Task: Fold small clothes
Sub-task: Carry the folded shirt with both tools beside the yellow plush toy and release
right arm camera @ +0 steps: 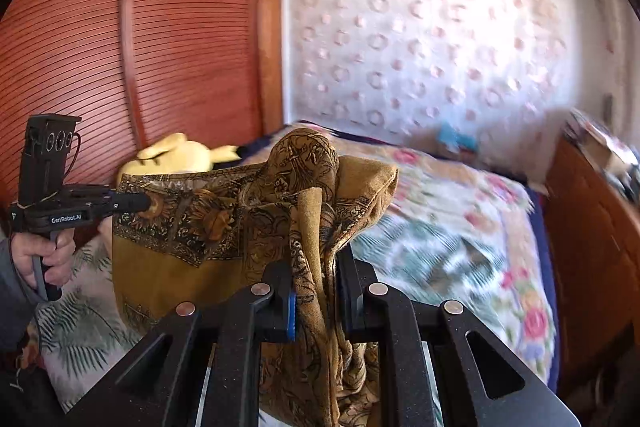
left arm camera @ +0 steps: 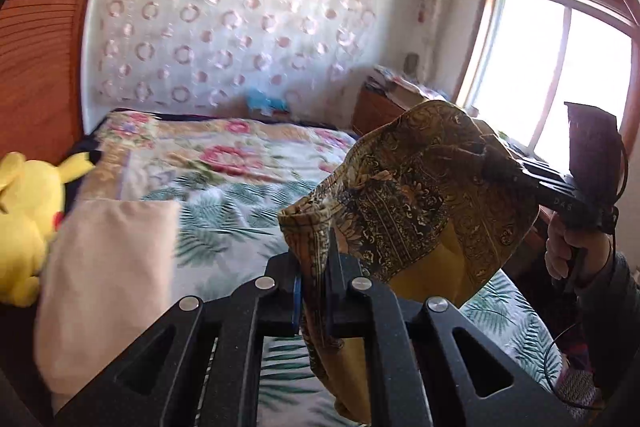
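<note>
From the left wrist cam, the left gripper [left arm camera: 314,291] was clamped tight on a bunched edge of the brown-and-mustard patterned cloth [left arm camera: 408,203], which hung in the air above the bed [left arm camera: 224,187]. Over on the right side of that view the right gripper [left arm camera: 490,157] had its fingers pinched on another part of the same cloth, with the person's hand [left arm camera: 572,251] wrapped around the handle. A yellow plush toy [left arm camera: 24,227] sat at the left edge next to a pink pillow [left arm camera: 100,287], and the window [left arm camera: 560,75] was blown out bright.

Right wrist cam: the right gripper [right arm camera: 320,291] was closed on a thick fold of the cloth [right arm camera: 224,227], fabric draping down between the fingers. The left gripper [right arm camera: 146,203] was nipping the cloth's far edge, so the piece was stretched between the two, held up off the floral bedspread [right arm camera: 460,227]. Slatted wooden wardrobe doors [right arm camera: 140,47] filled the background.
</note>
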`<state>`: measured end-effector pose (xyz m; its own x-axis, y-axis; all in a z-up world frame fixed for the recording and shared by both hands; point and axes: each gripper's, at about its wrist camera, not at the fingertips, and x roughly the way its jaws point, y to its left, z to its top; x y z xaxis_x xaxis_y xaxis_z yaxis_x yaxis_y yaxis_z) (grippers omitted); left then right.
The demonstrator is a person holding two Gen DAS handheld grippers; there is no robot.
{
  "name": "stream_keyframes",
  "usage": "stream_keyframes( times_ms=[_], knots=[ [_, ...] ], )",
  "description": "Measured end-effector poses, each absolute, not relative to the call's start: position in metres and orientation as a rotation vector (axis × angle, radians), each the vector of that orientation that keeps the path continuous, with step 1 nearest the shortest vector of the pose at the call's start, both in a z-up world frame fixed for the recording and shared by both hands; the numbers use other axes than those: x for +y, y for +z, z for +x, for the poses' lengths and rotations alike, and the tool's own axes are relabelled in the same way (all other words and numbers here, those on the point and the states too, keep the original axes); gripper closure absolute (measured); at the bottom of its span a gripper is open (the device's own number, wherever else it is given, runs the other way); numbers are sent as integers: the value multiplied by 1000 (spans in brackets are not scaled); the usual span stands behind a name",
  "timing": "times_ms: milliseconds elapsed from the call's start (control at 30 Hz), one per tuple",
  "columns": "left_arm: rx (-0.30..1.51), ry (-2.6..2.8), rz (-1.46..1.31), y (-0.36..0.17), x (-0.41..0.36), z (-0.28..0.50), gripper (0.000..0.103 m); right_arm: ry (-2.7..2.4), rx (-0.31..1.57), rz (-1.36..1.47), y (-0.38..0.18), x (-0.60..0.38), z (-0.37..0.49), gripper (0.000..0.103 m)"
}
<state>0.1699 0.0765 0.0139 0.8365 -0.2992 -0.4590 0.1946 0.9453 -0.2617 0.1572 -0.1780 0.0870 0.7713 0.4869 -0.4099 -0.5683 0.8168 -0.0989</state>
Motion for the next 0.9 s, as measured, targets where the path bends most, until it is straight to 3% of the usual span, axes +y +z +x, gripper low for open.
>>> stream_keyframes(
  times_ms=[367,767,833,900],
  knots=[
    [487,4,-304,-6,200,126,95,827,351,-412,124,-13,238,88],
    [585,147,-362,-66,245,116,95,921,442,-503,107,95,351,87],
    [608,160,-368,-78,252,117,95,907,476,-447,99,102,370,85],
    [627,167,-374,-87,258,121,95,854,473,-422,97,111,376,75]
  ],
)
